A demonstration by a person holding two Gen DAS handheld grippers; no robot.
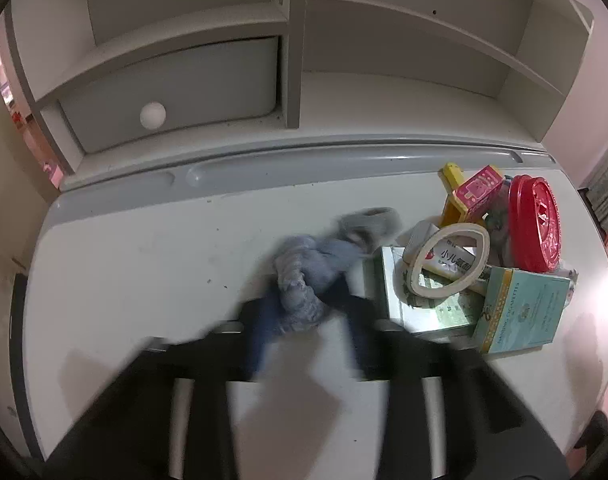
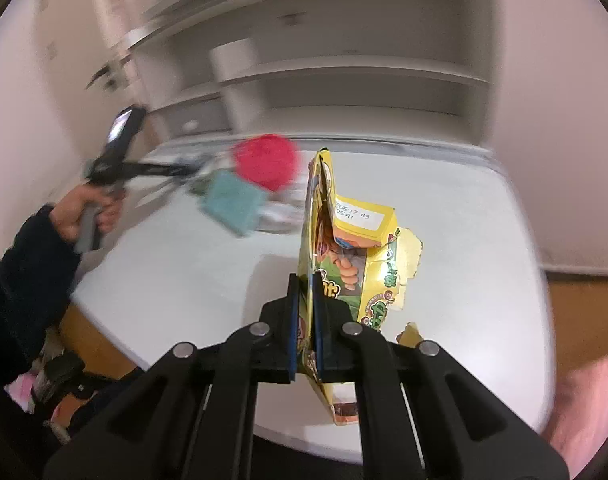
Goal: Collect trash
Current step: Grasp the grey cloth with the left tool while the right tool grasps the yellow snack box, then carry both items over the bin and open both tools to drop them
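A crumpled blue-grey cloth (image 1: 304,276) lies on the white table (image 1: 144,260). My left gripper (image 1: 307,300) has its blurred fingers against both sides of the cloth's near end. Right of it sits a trash pile: a red lid (image 1: 533,224), a tape roll (image 1: 443,260), a teal carton (image 1: 523,312), a green box (image 1: 423,308) and a pink box (image 1: 479,188). My right gripper (image 2: 304,280) is shut on a torn yellow carton (image 2: 363,224) and holds it upright above the table (image 2: 463,240). In the right wrist view the left gripper (image 2: 176,168) reaches in beside the red lid (image 2: 264,160).
White shelves (image 1: 383,40) and a grey drawer with a round knob (image 1: 152,114) stand behind the table. A hand (image 2: 84,208) with a dark sleeve holds the left tool. Brown floor (image 2: 583,300) shows past the table's right edge.
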